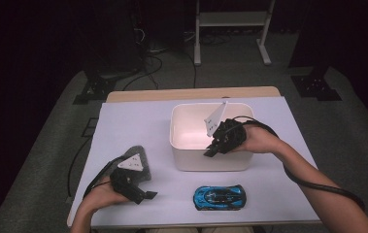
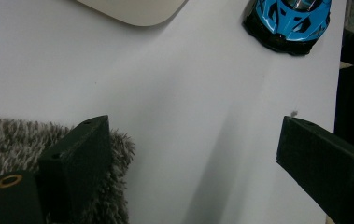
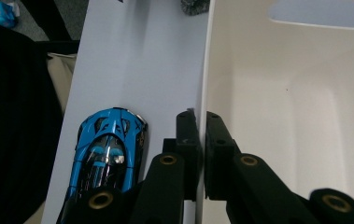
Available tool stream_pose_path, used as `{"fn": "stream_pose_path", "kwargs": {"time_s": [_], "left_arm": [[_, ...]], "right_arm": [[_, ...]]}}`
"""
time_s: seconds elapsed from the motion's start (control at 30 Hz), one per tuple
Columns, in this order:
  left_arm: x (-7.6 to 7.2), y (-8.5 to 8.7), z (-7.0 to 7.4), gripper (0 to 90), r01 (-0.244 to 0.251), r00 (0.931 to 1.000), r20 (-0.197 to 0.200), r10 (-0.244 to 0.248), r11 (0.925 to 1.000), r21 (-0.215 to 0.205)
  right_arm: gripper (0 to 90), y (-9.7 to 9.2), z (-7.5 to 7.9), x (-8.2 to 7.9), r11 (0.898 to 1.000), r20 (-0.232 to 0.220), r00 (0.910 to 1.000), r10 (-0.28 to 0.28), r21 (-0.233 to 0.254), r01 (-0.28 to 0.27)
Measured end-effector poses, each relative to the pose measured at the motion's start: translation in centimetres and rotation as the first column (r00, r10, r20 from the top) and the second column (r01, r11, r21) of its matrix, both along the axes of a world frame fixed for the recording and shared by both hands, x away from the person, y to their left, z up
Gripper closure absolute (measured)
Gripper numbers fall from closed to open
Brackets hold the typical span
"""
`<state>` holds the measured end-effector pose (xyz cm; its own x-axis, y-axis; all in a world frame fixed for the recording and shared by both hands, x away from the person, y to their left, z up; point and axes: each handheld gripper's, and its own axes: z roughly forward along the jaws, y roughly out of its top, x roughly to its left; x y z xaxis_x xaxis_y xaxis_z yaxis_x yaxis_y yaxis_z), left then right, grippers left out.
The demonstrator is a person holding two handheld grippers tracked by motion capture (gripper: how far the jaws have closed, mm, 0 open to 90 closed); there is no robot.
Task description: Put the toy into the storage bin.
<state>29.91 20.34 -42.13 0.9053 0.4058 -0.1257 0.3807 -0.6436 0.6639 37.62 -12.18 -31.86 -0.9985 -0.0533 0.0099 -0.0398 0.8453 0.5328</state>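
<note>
The right gripper (image 1: 210,150), at centre right of the high view, is clamped on the near wall of the white rounded plastic bin (image 1: 181,160); in the right gripper view its two black jaws pinch the thin rim from either side, one inside the bin and one outside. The bin stands in the middle of the white table (image 1: 123,126) and looks empty inside. The glossy blue toy sports car (image 1: 219,197) lies on the table just in front of the bin, toward the lower centre of the high view, apart from it. The left gripper (image 1: 145,195), at lower left, has its jaws spread wide with nothing between them, hovering over the edge of the grey shaggy cloth pad (image 1: 140,154).

The likely trouble is the grip itself: a pinch on one thin wall gives little purchase, so a pull or lift may tilt the bin or let the rim slip out. If the bin is dragged toward the lower edge of the frame, it could knock the car off the table's near edge
</note>
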Motion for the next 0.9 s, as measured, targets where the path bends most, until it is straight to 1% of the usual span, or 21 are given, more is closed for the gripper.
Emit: {"fn": "stream_pose_path", "kwargs": {"time_s": [0.57,0.7,0.73,0.8,0.83,0.9], "left_arm": [[0.0,-0.1,0.0,9.8,0.007,1.0,-0.005,-0.007,1.0,0.003],[0.0,-0.1,0.0,9.7,0.008,1.0,-0.004,-0.008,1.0,0.002],[0.0,-0.1,0.0,9.7,0.008,1.0,-0.003,-0.008,1.0,0.002],[-0.1,-0.1,0.0,9.7,0.008,1.0,-0.002,-0.008,1.0,0.001],[-0.1,-0.1,0.0,9.8,0.009,1.0,-0.002,-0.009,1.0,0.001],[-0.1,-0.1,0.1,9.8,0.009,1.0,-0.001,-0.009,1.0,0.002]], "right_arm": [[85.3,0.1,-0.3,-1.2,0.999,-0.003,0.9993,0.037,-0.011,-0.037],[83.6,0.0,-0.4,-1.1,0.999,-0.017,0.9994,0.03,-0.013,-0.03],[82.7,0.0,-0.4,-1.2,0.999,-0.015,0.9994,0.031,-0.015,-0.031],[74.8,0.0,-0.3,-1.2,1.0,-0.018,0.9996,0.022,-0.016,-0.022],[68.8,0.0,-0.2,-1.2,1.0,-0.011,0.9999,0.011,-0.012,-0.011],[63.9,-0.2,0.0,-1.2,1.0,-0.015,0.9999,-0.009,0.005,0.009]]}}
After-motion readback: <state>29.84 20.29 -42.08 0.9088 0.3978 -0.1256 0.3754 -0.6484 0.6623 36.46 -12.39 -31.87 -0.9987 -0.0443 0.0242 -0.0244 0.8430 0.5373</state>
